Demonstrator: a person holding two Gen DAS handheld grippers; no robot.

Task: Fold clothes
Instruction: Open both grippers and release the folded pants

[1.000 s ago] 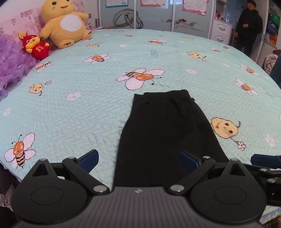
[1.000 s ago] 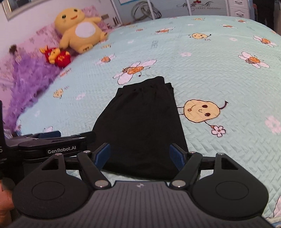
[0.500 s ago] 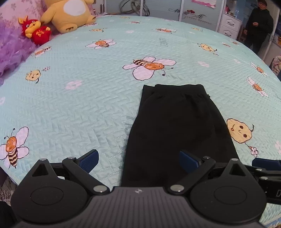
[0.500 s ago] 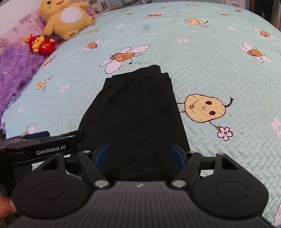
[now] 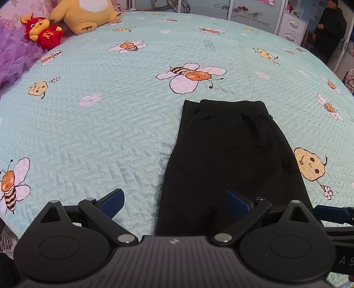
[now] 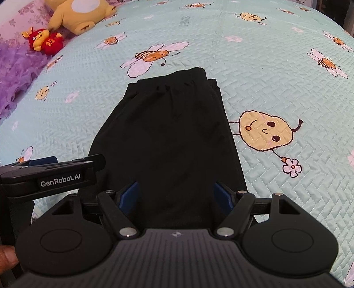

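Note:
Black trousers (image 5: 227, 159), folded lengthwise, lie flat on the light-blue bee-print bedspread (image 5: 110, 124), waistband at the far end. They also show in the right wrist view (image 6: 168, 141). My left gripper (image 5: 174, 199) is open over the near left edge of the trousers, its left finger over bare bedspread. My right gripper (image 6: 176, 192) is open over the near end of the trousers. The left gripper's body (image 6: 50, 175) shows at the left of the right wrist view. The near hem is hidden under the grippers.
A yellow plush toy (image 5: 86, 13) and a red plush toy (image 5: 43, 33) sit at the far left by purple frilly fabric (image 5: 13, 57). A person in black (image 5: 330, 28) stands by white drawers at the far right.
Both grippers have moved forward and lower over the near end of the trousers. The trousers have not moved.

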